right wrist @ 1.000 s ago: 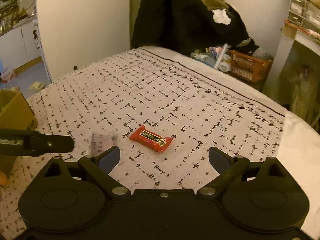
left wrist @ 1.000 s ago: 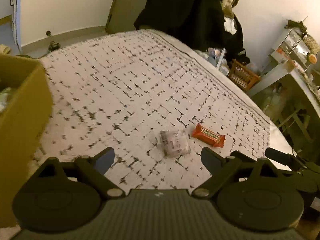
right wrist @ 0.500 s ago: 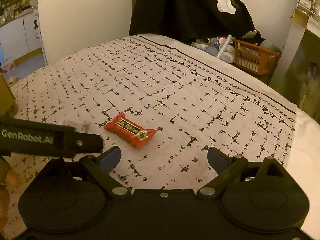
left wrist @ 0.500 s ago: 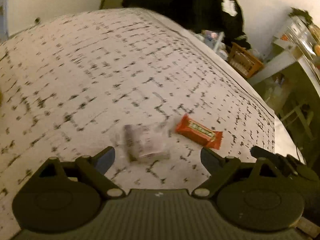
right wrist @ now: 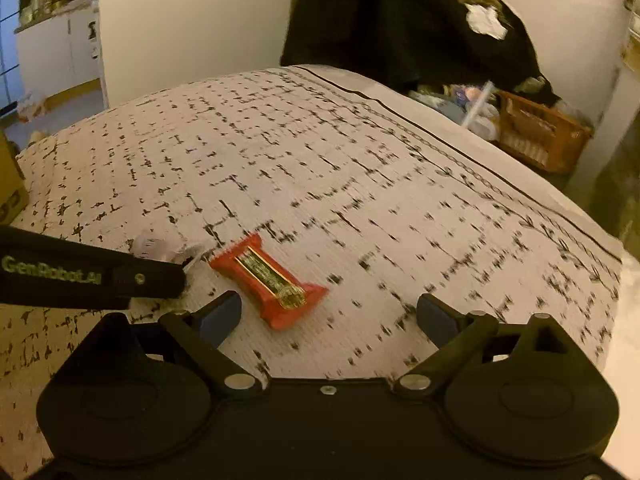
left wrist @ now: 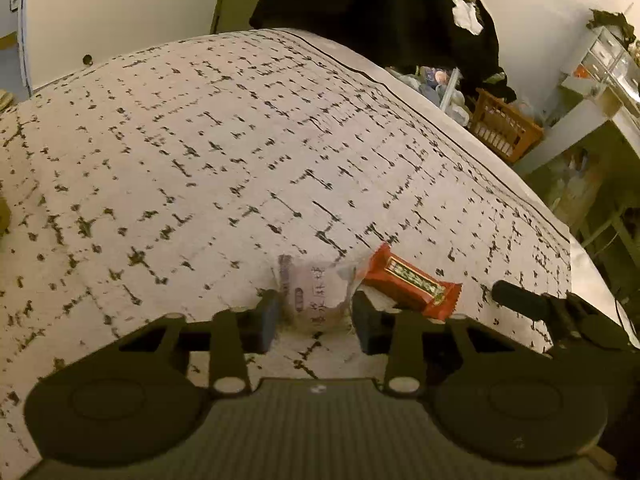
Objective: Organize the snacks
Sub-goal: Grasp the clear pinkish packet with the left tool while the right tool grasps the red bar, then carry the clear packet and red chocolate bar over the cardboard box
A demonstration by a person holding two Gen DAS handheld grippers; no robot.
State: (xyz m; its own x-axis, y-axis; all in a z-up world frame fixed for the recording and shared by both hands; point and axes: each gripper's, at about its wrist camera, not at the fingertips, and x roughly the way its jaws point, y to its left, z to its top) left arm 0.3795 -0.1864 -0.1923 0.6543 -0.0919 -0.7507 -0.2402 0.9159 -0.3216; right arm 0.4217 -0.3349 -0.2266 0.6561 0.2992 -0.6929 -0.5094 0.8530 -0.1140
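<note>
- Left wrist view: two snacks lie on the patterned cloth of the worktop (left wrist: 248, 152), one clear-wrapped snack (left wrist: 314, 296) and one red snack bar (left wrist: 412, 282), just beside each other.
- The clear wrapper carries dark printed characters and a small oval mark, too blurred to read; the red bar has a gold label strip whose writing cannot be made out.
- The left gripper (left wrist: 316, 320) is narrowed around the clear-wrapped snack, its jaws closing, with both pads against the wrapper's sides near its lower end.
- One fingertip of the right gripper (left wrist: 516, 300) reaches in from the right edge, close to the red bar's end; whether it touches cannot be told.
- One orange slatted basket (left wrist: 504, 128) stands beyond the far edge of the worktop.
- Right wrist view: the same red snack bar (right wrist: 270, 280) lies at an angle on the cloth, just ahead of the left finger of the right gripper (right wrist: 328, 316), whose jaws stand wide with nothing held; the bar is nearer the left finger and touches neither pad.
- A finger (right wrist: 80, 280) of the left gripper crosses from the left, printed "GenRobot.AI", its tip at the clear-wrapped snack (right wrist: 160, 250), which is mostly hidden behind it.
- One cardboard box (right wrist: 10, 184) shows at the left edge.
</note>
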